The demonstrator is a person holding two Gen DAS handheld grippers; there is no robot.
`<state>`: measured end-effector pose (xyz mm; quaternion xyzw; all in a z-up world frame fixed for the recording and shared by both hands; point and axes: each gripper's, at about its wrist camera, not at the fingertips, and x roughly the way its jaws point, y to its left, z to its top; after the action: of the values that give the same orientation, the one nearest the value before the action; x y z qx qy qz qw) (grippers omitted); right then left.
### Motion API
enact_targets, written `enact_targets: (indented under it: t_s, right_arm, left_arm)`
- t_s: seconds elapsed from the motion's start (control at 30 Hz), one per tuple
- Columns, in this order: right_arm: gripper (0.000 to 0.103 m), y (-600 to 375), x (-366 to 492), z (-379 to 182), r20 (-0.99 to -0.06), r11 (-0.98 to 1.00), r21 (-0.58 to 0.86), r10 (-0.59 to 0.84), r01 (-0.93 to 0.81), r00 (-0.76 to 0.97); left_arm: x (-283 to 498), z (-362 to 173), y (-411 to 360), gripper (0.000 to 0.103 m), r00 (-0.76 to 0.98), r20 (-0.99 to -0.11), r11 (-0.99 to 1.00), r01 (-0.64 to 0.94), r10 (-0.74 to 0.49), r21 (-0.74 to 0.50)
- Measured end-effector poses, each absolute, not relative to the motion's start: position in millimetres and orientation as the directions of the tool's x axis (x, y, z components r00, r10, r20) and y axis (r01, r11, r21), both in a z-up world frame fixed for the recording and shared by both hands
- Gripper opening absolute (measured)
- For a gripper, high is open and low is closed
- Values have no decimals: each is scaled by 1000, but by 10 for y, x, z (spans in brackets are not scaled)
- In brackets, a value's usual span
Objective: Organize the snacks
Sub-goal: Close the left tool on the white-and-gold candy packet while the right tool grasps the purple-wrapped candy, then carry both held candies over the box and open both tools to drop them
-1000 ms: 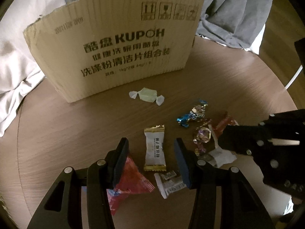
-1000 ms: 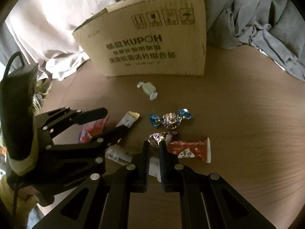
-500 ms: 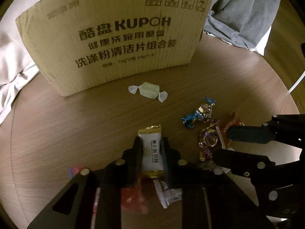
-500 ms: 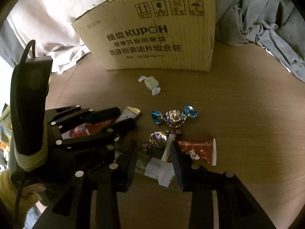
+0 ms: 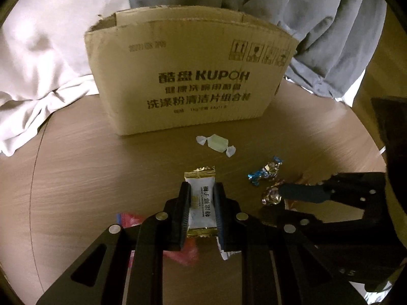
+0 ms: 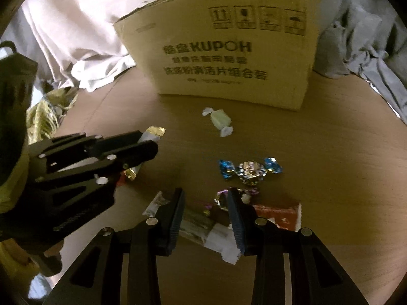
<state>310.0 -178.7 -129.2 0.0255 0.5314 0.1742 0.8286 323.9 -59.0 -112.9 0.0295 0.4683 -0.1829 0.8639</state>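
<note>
Now left gripper (image 5: 201,209) jaws tight on white candy (image 5: 201,211); right gripper (image 6: 206,218) jaws apparently apart.

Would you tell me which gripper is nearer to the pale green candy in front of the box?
Left. The left gripper, shut on the white sachet, sits just short of the pale green candy; the right gripper hangs farther back.
</note>
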Motion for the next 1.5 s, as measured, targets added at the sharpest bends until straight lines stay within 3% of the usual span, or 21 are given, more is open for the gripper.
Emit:
enact_targets:
  t_s: [0.7, 0.8, 0.93, 1.5]
  right_arm:
    - [36, -1793, 3184, -1490, -894, 958, 210, 270, -196, 357]
    - [26, -1720, 3153, -1502, -898, 963, 154, 229, -220, 376]
    - [26, -1737, 3108, -1468, -889, 963, 153, 233, -224, 394]
    - [26, -1872, 2989, -438, -731, 950, 202, 307, -237, 609]
  left_arm:
    - [3163, -1096, -529, 19, 512, -805, 934, 329, -300, -139]
    - [3142, -1101, -516, 19, 515, -806, 936, 325, -294, -134]
    - [3096, -1077, -516, 19, 523, -800, 937, 323, -293, -132]
    - [3011, -257, -493, 19, 657, -664, 923, 354, -358, -148]
